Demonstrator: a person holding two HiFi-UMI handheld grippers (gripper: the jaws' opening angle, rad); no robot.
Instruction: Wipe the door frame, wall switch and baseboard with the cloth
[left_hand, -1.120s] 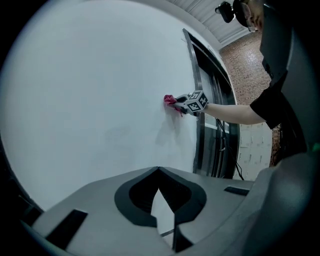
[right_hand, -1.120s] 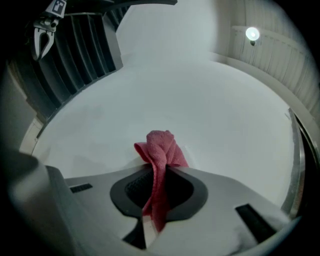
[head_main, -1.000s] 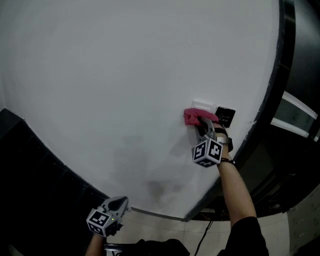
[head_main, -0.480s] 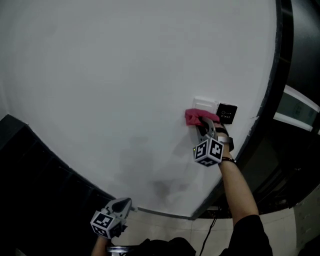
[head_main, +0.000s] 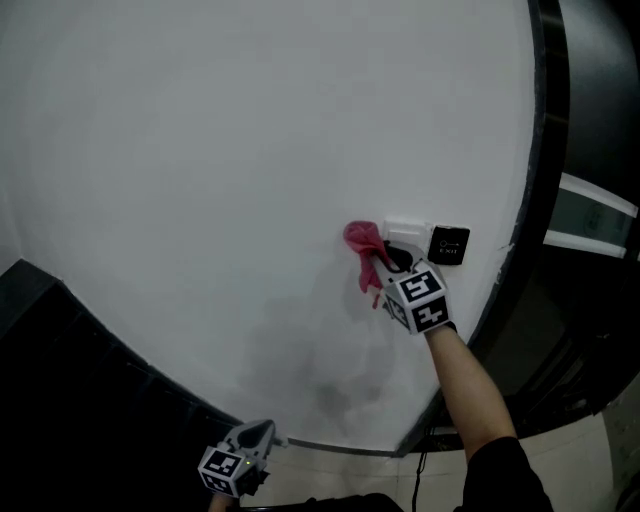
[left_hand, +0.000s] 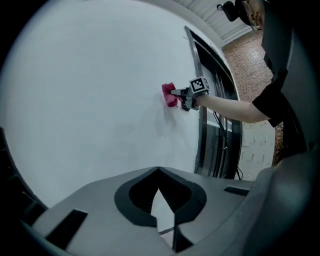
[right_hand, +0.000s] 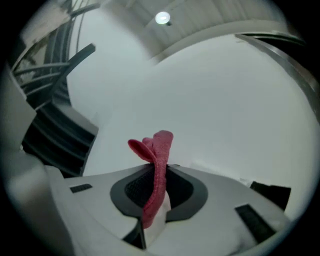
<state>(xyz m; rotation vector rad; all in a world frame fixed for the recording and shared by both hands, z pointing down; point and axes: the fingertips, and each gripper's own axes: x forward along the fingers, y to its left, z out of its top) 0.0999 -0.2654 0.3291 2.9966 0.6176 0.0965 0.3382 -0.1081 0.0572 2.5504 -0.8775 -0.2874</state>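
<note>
R gripper (head_main: 386, 263) clamped on pink cloth (head_main: 360, 243), cloth against wall (head_main: 200, 150) at left edge of white switch (head_main: 403, 234), near door frame (head_main: 541, 150). L gripper (head_main: 258, 433) jaws together, empty, by wall's bottom edge. Rec.: light pressure, sweep across whole plate incl. edges.

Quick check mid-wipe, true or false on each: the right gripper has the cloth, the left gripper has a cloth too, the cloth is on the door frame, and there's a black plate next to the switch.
1. The right gripper is clamped on the pink cloth. True.
2. The left gripper holds a cloth too. False: its jaws are together with nothing between them.
3. The cloth is on the door frame. False: it is at the white wall, just left of the wall switch.
4. A black plate sits right of the switch. True.
</note>
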